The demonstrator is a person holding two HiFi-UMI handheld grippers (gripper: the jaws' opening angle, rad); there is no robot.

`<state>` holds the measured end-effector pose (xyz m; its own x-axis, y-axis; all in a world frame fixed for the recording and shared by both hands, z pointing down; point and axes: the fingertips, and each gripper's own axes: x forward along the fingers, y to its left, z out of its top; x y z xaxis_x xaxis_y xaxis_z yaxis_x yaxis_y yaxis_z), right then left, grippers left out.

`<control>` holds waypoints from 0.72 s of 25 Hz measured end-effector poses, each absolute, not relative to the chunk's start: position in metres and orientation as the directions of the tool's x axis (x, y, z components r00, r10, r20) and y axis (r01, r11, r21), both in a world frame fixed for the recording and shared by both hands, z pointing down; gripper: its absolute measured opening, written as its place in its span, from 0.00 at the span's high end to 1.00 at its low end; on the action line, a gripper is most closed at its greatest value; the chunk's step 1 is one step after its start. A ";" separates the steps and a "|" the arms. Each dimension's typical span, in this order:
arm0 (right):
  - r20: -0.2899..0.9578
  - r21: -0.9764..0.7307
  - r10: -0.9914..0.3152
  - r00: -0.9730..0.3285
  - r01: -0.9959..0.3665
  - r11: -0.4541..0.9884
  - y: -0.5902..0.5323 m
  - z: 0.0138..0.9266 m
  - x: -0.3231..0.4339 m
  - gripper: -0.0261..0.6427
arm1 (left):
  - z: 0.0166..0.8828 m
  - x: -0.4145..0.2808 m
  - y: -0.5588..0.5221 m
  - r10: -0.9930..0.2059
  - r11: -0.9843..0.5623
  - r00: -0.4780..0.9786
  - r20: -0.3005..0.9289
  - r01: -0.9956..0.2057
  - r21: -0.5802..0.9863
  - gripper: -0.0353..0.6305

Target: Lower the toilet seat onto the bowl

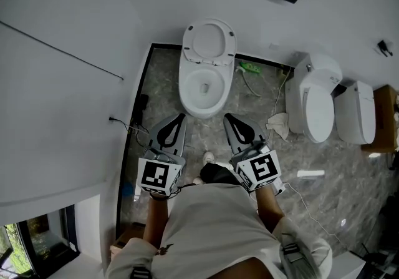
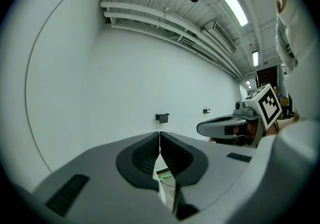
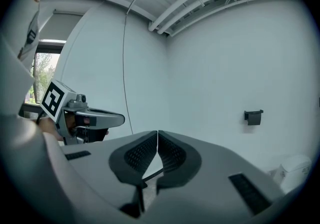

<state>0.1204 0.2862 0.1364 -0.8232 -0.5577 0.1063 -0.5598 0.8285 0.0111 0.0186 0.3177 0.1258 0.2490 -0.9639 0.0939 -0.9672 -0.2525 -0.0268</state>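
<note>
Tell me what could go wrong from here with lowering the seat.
1. Both the left gripper and right gripper are shut and empty. Nudged with closed jaws, the raised seat might drop and slam onto the bowl.
2. The cable on the floor left of the toilet could snag a step.

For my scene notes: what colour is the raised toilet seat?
The toilet seat is white, like the bowl; the head view shows it best.
</note>
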 end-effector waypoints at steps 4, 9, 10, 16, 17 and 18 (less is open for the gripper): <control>0.106 0.014 -0.541 -0.835 -0.542 0.840 0.273 0.133 0.118 0.93 | 0.122 0.019 0.304 -0.967 -0.239 0.236 0.094 -0.971 -0.030 0.91; 0.108 0.000 -0.522 -0.846 -0.526 0.851 0.256 0.132 0.120 0.93 | 0.120 0.021 0.288 -0.972 -0.218 0.214 0.100 -0.975 -0.035 0.91; 0.107 -0.002 -0.518 -0.849 -0.521 0.853 0.253 0.131 0.120 0.93 | 0.120 0.021 0.286 -0.973 -0.211 0.207 0.101 -0.977 -0.033 0.91; 0.092 -0.009 -0.509 -0.856 -0.512 0.859 0.236 0.125 0.117 0.93 | 0.117 0.018 0.270 -0.976 -0.199 0.194 0.101 -0.979 -0.041 0.91; 0.090 -0.013 -0.511 -0.855 -0.514 0.858 0.233 0.125 0.117 0.93 | 0.116 0.018 0.267 -0.976 -0.200 0.195 0.101 -0.979 -0.042 0.91; 0.087 -0.014 -0.513 -0.854 -0.516 0.856 0.229 0.124 0.117 0.93 | 0.115 0.018 0.264 -0.975 -0.202 0.197 0.100 -0.979 -0.043 0.91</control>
<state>0.1167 0.2291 0.1240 -0.8538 -0.5132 0.0874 -0.5162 0.8564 -0.0141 0.0175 0.2643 0.1154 0.1965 -0.9754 0.0995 -0.9785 -0.2016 -0.0432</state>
